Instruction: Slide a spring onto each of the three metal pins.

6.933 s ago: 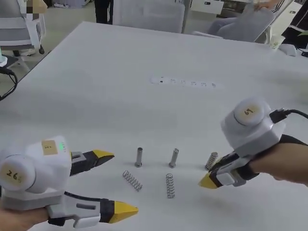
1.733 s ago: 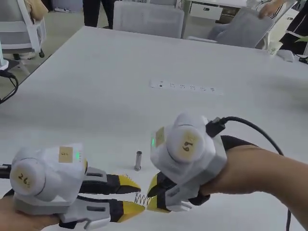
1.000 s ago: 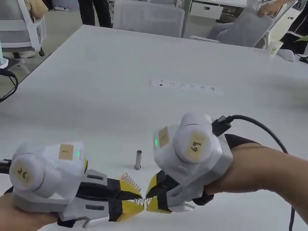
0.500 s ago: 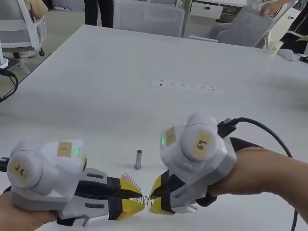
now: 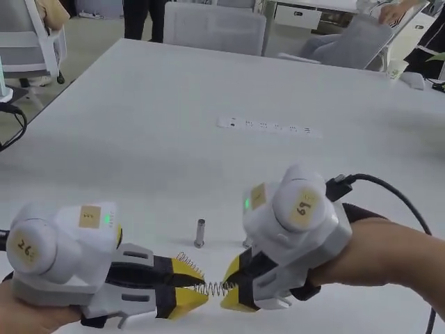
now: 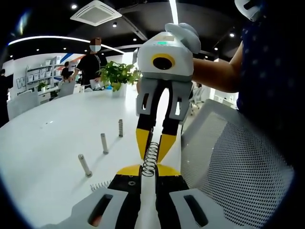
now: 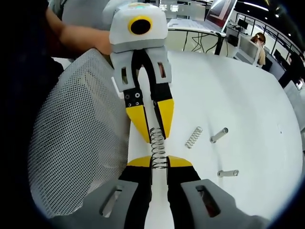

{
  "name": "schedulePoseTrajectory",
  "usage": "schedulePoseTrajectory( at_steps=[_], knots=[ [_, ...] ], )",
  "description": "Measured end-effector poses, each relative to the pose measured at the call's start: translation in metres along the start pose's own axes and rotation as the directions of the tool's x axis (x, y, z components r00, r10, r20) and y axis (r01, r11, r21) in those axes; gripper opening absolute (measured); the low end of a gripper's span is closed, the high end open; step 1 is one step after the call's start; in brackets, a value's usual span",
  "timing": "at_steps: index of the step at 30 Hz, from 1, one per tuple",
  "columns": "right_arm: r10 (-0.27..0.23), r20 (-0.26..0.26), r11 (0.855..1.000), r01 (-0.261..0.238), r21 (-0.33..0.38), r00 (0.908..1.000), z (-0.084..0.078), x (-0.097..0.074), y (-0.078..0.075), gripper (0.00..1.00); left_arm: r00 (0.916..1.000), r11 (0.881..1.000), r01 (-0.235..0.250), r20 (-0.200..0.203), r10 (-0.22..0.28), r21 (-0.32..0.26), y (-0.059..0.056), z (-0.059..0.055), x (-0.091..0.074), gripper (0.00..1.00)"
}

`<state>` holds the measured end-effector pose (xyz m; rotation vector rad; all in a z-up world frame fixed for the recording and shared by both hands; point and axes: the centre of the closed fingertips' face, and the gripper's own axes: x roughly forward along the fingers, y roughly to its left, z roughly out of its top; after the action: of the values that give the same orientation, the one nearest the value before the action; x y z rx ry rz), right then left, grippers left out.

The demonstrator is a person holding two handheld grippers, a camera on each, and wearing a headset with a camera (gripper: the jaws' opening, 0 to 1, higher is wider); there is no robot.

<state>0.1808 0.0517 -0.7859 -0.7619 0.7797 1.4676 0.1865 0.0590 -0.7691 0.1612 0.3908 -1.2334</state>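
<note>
A: Claws?
B: Left claw (image 5: 197, 287) and right claw (image 5: 228, 287) each clamp one end of the spring (image 5: 212, 286). Right has just backed off, stretching it.
A: Meaning?
B: Not on a pin (image 5: 200, 233) yet; it hangs just in front. I reckon one claw must let go before it threads.

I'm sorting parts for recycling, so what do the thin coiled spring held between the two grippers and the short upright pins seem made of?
The thin coiled spring looks like bare steel wire: grey, with small glints. The short upright pins look like metal, dull silver with a satin sheen; which alloy can't be told.
</note>
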Motion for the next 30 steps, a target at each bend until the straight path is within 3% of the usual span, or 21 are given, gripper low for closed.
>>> schedulePoseTrajectory(
  at_steps=[3,11,22,30],
  knots=[
    [-0.003,0.033,1.0,0.003,0.009,0.9994,0.009,-0.007,0.0,0.08,1.0,1.0,-0.004,-0.001,0.004,-0.001,0.0,-0.001,0.0,0.03],
    [0.002,0.051,0.999,-0.003,0.035,0.9987,0.024,-0.014,0.001,0.08,0.9999,1.0,-0.008,0.008,0.008,0.001,0.0,0.001,0.001,0.03],
    [-0.002,0.017,1.0,0.001,0.029,0.9998,0.039,-0.017,0.001,0.08,0.9995,1.0,-0.005,0.031,0.005,-0.014,0.001,0.005,-0.002,0.03],
    [0.001,-0.033,1.0,-0.001,0.002,0.9994,0.04,-0.016,0.002,0.07,0.9995,1.0,0.004,0.032,-0.003,-0.012,0.0,0.005,-0.001,0.03]
  ],
)
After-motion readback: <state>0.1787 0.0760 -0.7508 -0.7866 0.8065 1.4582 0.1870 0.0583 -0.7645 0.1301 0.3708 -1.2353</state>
